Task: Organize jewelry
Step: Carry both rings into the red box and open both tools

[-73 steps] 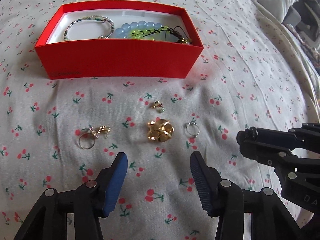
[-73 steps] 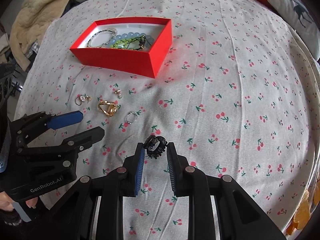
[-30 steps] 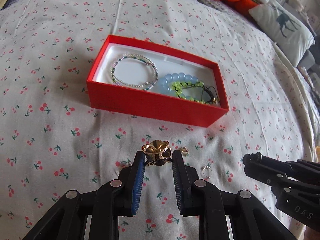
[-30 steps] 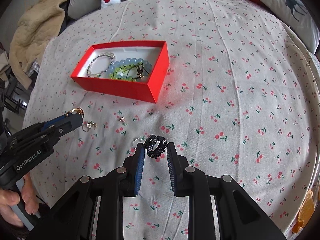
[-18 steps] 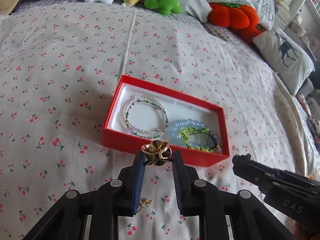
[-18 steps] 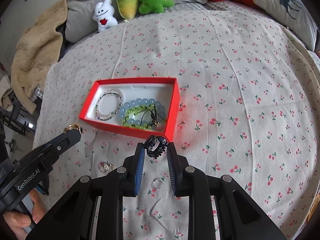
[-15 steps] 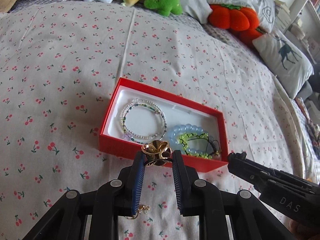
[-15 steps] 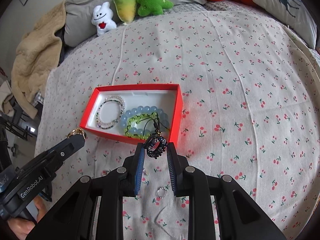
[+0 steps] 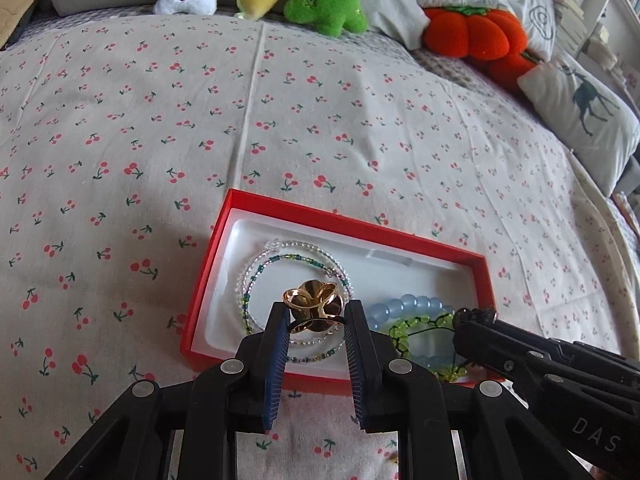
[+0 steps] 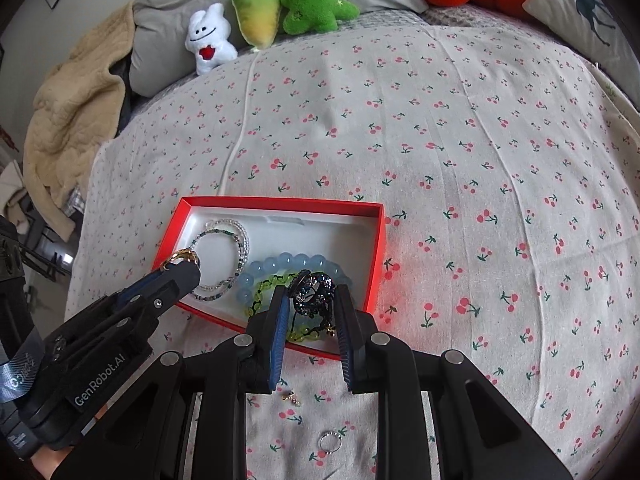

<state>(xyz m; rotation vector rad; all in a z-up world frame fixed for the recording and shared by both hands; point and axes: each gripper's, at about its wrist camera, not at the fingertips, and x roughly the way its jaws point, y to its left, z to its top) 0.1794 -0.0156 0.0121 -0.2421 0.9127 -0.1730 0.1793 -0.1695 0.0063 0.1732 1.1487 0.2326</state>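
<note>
Left gripper grasping a gold ring, right gripper grasping a dark ring, both poised over the red box directly beneath.

A cherry-print bed bears a red box, a small silver ring and a tiny gold earring.

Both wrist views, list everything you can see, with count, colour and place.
box: one, red with white lining, on bedspread
beaded bracelets: clear, blue, green, in box
gold ring: one, in left gripper, over box
black ring: one, in right gripper, over box
small earring: one, gold, on bedspread before box
thin ring: one, silver, beside it
plush toys: white, yellow-green, green, orange, at the pillows
bedspread: one, cherry-print
left gripper: shut on gold ring
right gripper: shut on black ring
</note>
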